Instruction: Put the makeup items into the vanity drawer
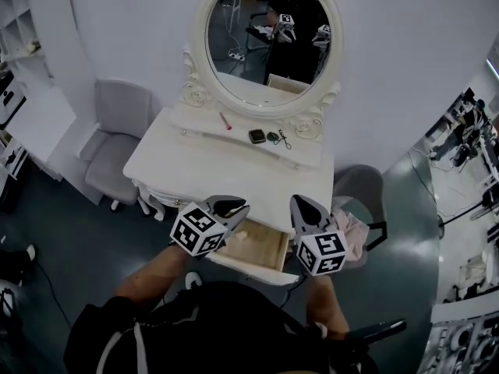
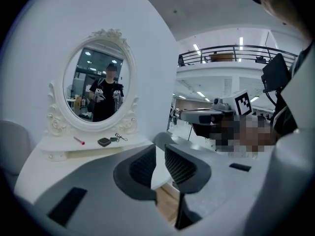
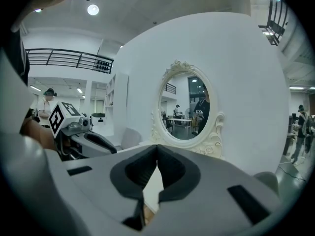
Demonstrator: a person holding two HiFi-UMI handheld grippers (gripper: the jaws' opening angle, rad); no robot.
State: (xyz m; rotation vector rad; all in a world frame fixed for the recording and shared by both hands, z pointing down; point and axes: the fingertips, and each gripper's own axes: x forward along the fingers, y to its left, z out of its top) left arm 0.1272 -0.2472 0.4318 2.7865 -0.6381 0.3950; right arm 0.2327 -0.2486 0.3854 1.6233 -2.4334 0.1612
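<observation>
On the white vanity's raised shelf (image 1: 195,123) lie a red lipstick (image 1: 225,121), a black compact (image 1: 256,136), a small dark item (image 1: 272,137) and a thin looped tool (image 1: 284,139). The left gripper view shows the lipstick (image 2: 78,140) and compact (image 2: 104,142) far ahead. The wooden drawer (image 1: 257,244) stands pulled out at the front. My left gripper (image 1: 238,206) hovers over its left end, jaws a narrow gap apart with nothing between them (image 2: 160,163). Over the drawer's right end my right gripper (image 1: 300,201) is shut and holds nothing (image 3: 157,154).
An oval mirror (image 1: 269,37) rises behind the shelf. A grey chair (image 1: 117,139) stands left of the vanity. A grey stool (image 1: 359,189) with a pink cloth (image 1: 355,236) beside it is at the right. White shelving (image 1: 19,22) lines the far left wall.
</observation>
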